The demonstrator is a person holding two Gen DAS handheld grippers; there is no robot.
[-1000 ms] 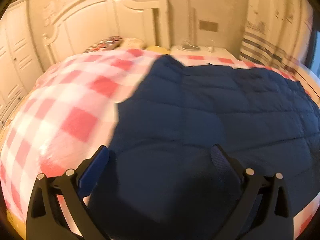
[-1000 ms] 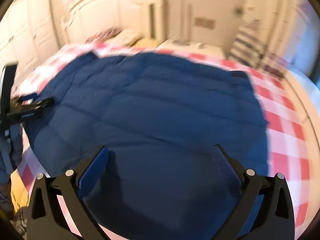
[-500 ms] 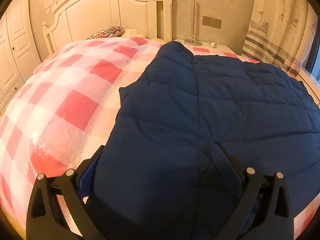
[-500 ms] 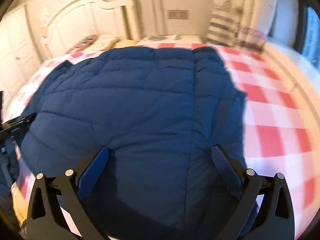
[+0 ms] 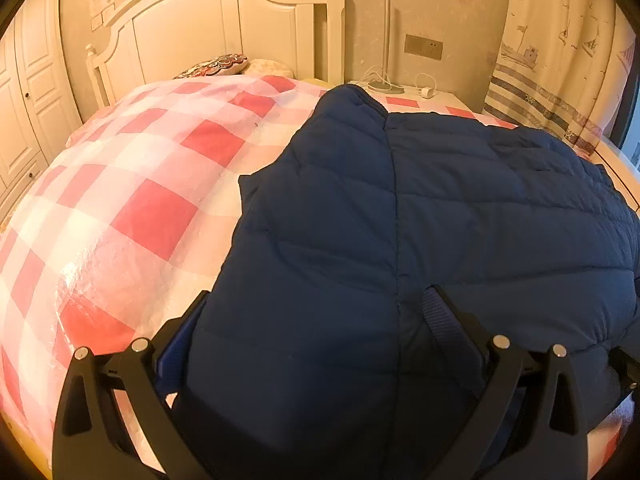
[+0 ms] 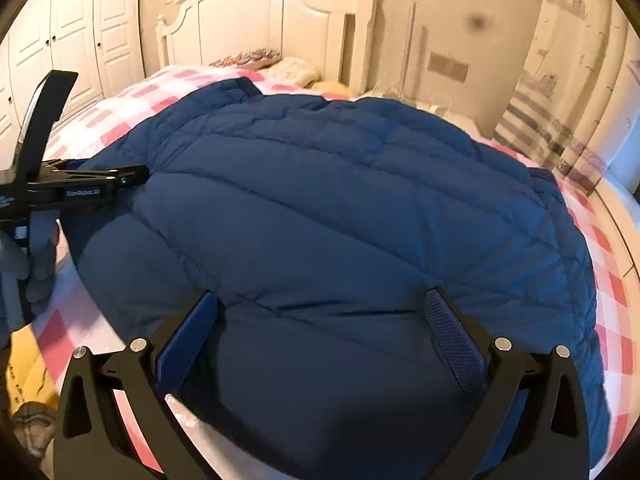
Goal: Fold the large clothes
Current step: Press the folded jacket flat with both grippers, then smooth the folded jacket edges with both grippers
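Note:
A large navy quilted down jacket (image 5: 460, 216) lies spread flat on a bed with a pink-and-white checked cover (image 5: 132, 208). My left gripper (image 5: 316, 312) is open, its fingers wide apart over the jacket's near left edge; the left finger is partly hidden under the fabric. In the right wrist view the jacket (image 6: 340, 208) fills the middle. My right gripper (image 6: 320, 316) is open, low over the jacket's near edge. The left gripper (image 6: 76, 190) also shows there at the jacket's left side.
A white headboard (image 5: 224, 28) stands at the far end with pillows (image 5: 224, 66). A nightstand (image 5: 416, 92) with cables sits to the right of it. A curtain (image 5: 560, 60) hangs at right, wardrobe doors (image 6: 72, 36) at left. Yellow fabric (image 6: 28, 380) lies beside the bed.
Both grippers have moved closer to the jacket's near edge and steadied. The left gripper's view turned left. The jacket's edge now lies over the left gripper's left finger.

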